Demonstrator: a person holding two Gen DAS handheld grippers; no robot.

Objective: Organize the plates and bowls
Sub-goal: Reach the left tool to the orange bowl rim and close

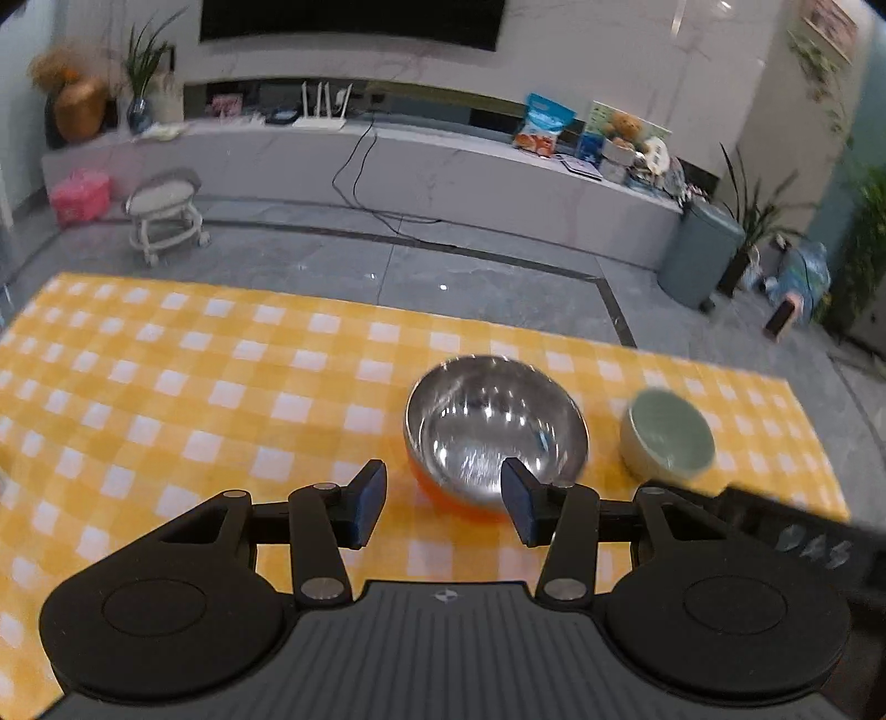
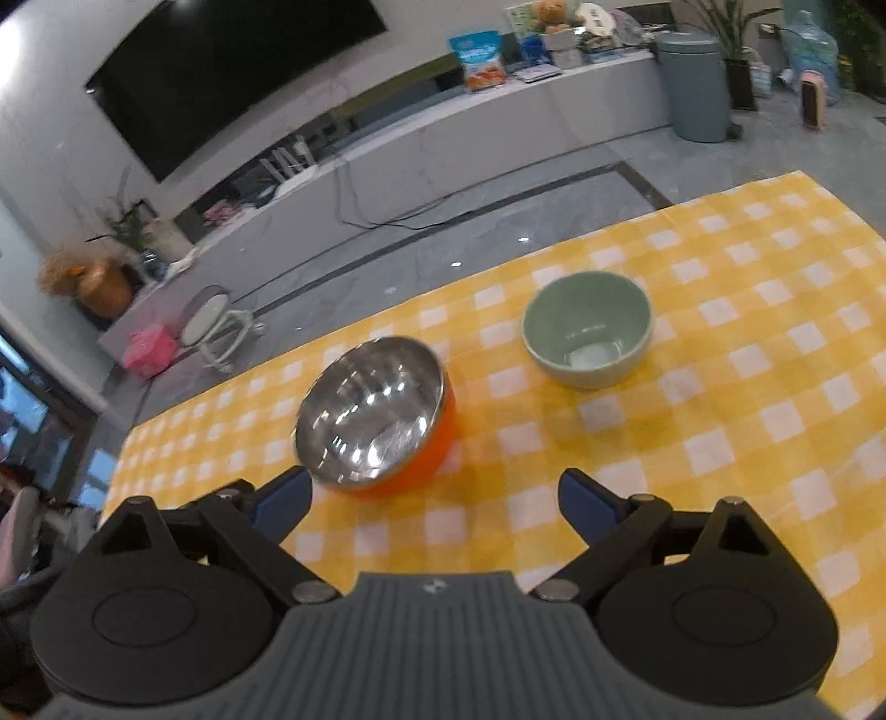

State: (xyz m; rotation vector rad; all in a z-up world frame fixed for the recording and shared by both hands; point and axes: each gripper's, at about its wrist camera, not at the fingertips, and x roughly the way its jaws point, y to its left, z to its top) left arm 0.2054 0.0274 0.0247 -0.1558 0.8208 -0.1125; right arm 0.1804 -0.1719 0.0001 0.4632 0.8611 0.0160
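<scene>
A yellow-checked tablecloth (image 2: 747, 343) bears a steel bowl (image 2: 371, 410) and a green bowl (image 2: 587, 332), apart.

A yellow-and-white checked cloth (image 1: 166, 387) covers the tabletop. Beyond it lies a grey tiled floor (image 1: 343, 260) with a dark inlaid border. At 12 o'clock a black TV (image 1: 354, 19) hangs on a pale marble wall above a long low ledge (image 1: 387, 160) carrying a router (image 1: 321, 108), snack bags and a teddy. At 10 o'clock stand a wheeled stool (image 1: 163, 213) and a pink box (image 1: 80, 194); at 2 o'clock, a grey bin (image 1: 700, 252) and potted plants.
</scene>
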